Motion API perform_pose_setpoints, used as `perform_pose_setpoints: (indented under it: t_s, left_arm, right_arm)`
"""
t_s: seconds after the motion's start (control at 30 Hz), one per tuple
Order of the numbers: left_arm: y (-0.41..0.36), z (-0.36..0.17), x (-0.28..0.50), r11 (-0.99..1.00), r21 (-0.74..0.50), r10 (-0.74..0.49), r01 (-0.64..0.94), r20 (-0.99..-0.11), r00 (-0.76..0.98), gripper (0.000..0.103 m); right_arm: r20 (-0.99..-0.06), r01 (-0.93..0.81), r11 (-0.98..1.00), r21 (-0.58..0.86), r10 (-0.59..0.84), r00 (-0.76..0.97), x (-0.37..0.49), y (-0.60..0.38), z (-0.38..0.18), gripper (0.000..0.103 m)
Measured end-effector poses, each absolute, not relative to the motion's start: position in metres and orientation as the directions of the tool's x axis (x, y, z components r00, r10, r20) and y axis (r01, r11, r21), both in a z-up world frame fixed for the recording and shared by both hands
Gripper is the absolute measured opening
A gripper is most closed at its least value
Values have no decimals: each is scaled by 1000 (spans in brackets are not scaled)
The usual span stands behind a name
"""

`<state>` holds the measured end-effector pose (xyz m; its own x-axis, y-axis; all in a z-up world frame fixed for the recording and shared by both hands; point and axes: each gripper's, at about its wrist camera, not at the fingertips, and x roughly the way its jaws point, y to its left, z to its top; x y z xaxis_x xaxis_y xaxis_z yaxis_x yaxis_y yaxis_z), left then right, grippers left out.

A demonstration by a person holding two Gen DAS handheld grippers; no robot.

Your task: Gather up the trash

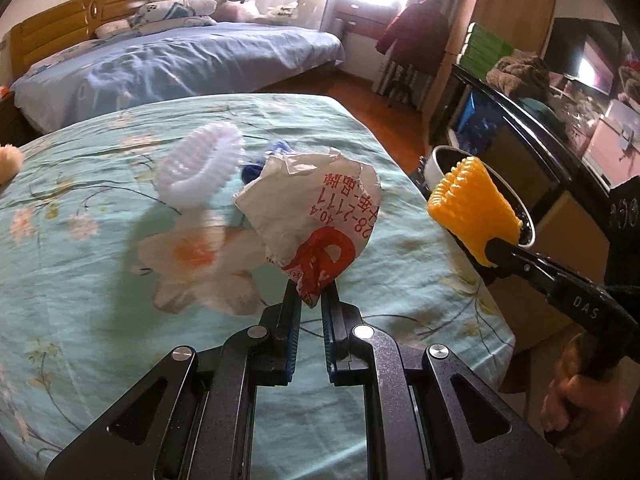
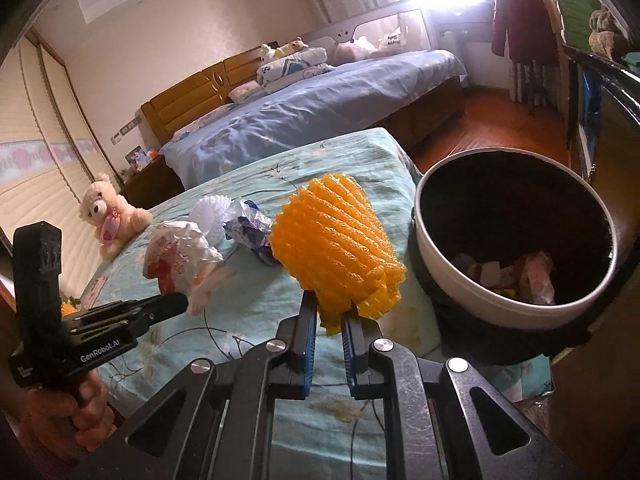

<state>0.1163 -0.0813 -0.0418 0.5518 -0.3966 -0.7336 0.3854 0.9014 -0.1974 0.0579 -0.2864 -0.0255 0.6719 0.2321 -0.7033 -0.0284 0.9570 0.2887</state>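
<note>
Orange foam netting (image 2: 338, 236), ribbed and springy-looking, is pinched at its lower edge between the jaws of my right gripper (image 2: 329, 320), which are closed on it and hold it lifted above the bedspread. Just to the right of those jaws sits a round white trash bin (image 2: 460, 292) with a dark inside; scraps of paper and wrapper (image 2: 520, 272) lie at its bottom. The netting hangs beside the bin's rim, not over its opening.

My left gripper (image 1: 310, 300) has its jaws closed on the bottom corner of a crumpled white wrapper (image 1: 316, 216) printed with red characters and a red logo. The wrapper stands up from the jaws, raised off the cloth.

Beyond the left jaws and slightly to their left, a white foam net (image 1: 204, 166) rests on the turquoise floral bedspread (image 1: 80, 280). A crushed blue and silver wrapper (image 2: 250, 230) lies just behind the held white wrapper, between it and the white net; from the right wrist view it sits just left of the orange netting.

Far to the left of the right jaws, a cream teddy bear (image 2: 108, 216) sits on the bedspread's edge. Past both pairs of jaws, across a strip of wooden floor, stands a bed with a blue cover (image 2: 320, 108) and a wooden headboard (image 2: 188, 108).
</note>
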Motion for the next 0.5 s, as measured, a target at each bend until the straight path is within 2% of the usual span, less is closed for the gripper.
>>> perform_pose_setpoints:
  t_s: [0.5]
  left_arm:
    - [-116, -41, 113, 872, -179, -422, 455, -745, 516, 9]
  right_arm:
    - [-705, 12, 959, 284, 200, 680, 42, -307, -24, 12]
